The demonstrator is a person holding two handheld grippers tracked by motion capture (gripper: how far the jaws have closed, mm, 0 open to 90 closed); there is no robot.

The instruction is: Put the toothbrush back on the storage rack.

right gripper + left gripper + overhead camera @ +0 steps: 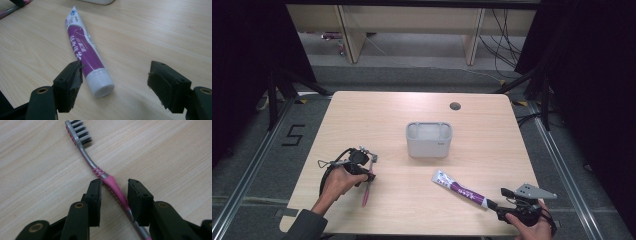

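Right gripper, near right edge of table, held in a hand: jaws spread wide, gripping nothing; in the right gripper view, cap end of toothpaste tube between the pads, just beside one pad, well apart from the other.

Toothpaste tube, purple and white, white cap: flat on the wood, cap toward the right gripper, flat end angled toward table centre.

Left gripper, near left of table, held in a hand: jaws partly closed, set either side of toothbrush; contact of pads with handle cannot be told, a narrow gap visible beside one pad in the left gripper view.

Toothbrush, pink and grey handle, dark and white bristles: flat on the table, running diagonally between the jaws, head beyond the pads.

Holder, pale grey, compartmented: upright at table centre, well apart from both grippers.

Cable port, round, dark: far side of tabletop.
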